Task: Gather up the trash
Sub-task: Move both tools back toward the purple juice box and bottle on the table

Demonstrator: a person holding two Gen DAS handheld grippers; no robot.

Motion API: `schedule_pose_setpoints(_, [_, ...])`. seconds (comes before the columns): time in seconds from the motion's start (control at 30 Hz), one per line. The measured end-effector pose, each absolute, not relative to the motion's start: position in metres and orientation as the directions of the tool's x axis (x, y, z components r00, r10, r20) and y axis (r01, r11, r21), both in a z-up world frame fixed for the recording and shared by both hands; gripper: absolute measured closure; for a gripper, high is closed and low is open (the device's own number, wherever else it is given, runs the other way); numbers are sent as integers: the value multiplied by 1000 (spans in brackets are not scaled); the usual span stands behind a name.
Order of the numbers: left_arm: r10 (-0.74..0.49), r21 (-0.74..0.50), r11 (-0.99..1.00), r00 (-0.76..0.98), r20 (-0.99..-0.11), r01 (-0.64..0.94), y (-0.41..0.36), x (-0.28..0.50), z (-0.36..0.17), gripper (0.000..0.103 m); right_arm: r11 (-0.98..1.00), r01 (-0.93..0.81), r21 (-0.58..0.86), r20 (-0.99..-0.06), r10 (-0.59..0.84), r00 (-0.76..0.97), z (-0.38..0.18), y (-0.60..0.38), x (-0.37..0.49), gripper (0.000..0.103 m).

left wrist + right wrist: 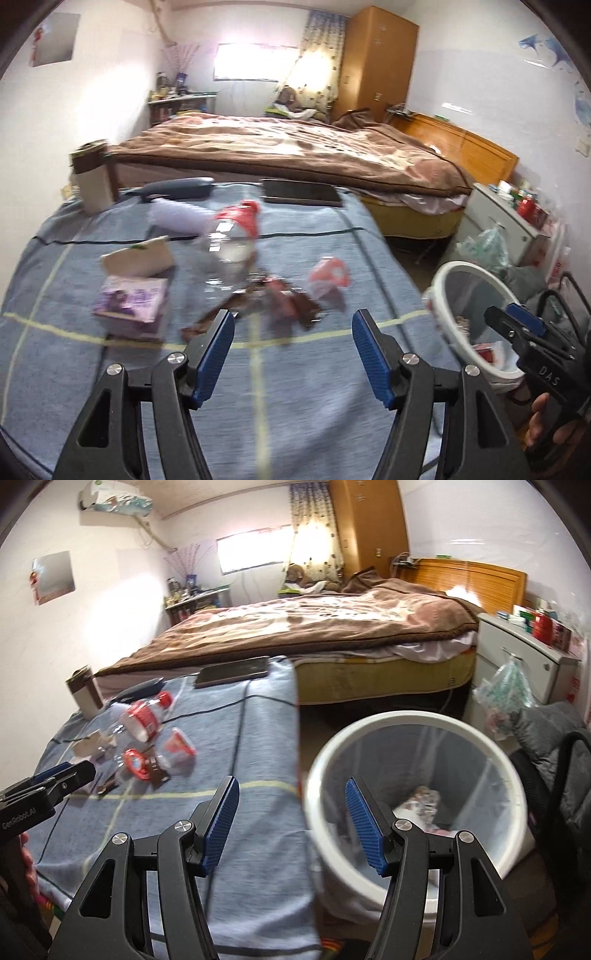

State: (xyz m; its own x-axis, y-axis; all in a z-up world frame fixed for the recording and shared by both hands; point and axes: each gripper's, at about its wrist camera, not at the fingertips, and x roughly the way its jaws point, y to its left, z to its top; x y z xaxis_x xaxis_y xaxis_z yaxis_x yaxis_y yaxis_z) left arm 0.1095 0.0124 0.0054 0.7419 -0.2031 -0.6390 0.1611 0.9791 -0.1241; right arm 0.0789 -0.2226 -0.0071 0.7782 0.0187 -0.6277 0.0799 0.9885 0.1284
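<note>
Trash lies on a blue cloth-covered table (295, 398): a clear plastic bottle with a red label (236, 236), brown wrappers (273, 302), a red-and-clear cup (328, 275). My left gripper (293, 323) hangs open above the cloth just short of the wrappers, nothing between its blue pads. My right gripper (291, 790) is open and empty over the table's right edge, beside a white bin (417, 794) that holds some crumpled trash. In the right wrist view the bottle (142, 720) and the cup (177, 744) lie at mid-left, with the left gripper's tip at the far left edge.
A purple box (131, 306), a white tissue pack (138, 258), a dark tablet (301, 192) and a white canister (92, 177) also sit on the table. A bed (295, 147) lies beyond. A white cabinet (528, 657) and dark chair (561, 760) stand right of the bin.
</note>
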Motion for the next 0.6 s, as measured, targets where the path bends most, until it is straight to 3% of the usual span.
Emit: schedule_pose_setpoints(0.6, [-73,-139,990,711,-700,-35,105,133,-25,32,993,-55,101,-669,109,735,-17,-149,126,41])
